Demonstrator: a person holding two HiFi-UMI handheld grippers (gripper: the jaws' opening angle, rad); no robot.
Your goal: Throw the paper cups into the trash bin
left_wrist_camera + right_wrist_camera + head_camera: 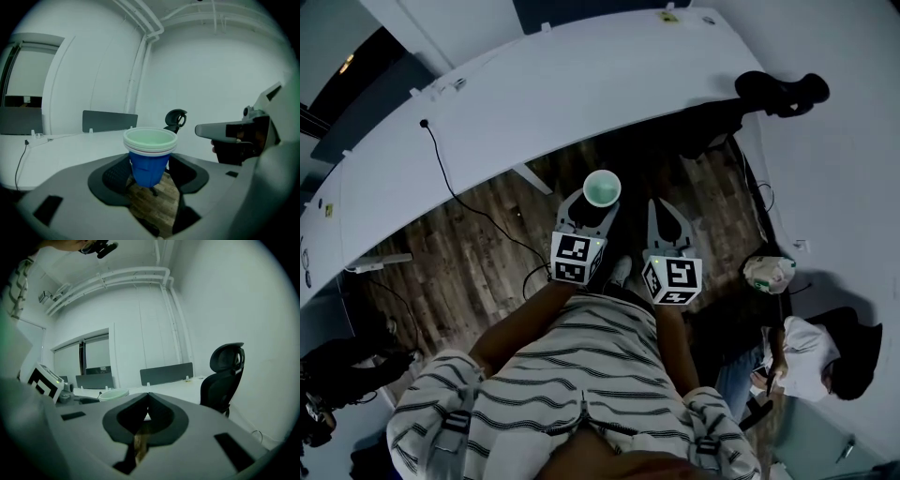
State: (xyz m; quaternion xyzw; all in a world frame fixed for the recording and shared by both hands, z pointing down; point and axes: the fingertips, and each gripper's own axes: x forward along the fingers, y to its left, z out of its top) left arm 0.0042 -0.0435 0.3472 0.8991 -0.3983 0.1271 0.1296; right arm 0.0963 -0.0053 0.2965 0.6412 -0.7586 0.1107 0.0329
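A stack of paper cups (150, 157), blue outside with white rims, stands upright between the jaws of my left gripper (149, 172), which is shut on it. From the head view the cups (601, 188) show as a pale round mouth at the tip of the left gripper (596, 204), held over the wooden floor. My right gripper (668, 217) is beside it, shut, with nothing in it; its jaw tips meet in the right gripper view (148, 395). A round container with crumpled light material (769, 273), possibly the trash bin, sits on the floor to the right.
A long white desk (534, 94) curves across ahead, with a cable (450, 183) hanging from it. A black office chair (783, 92) stands at the far right. A seated person (811, 352) is low on the right, near the container. A power strip (375, 264) lies at left.
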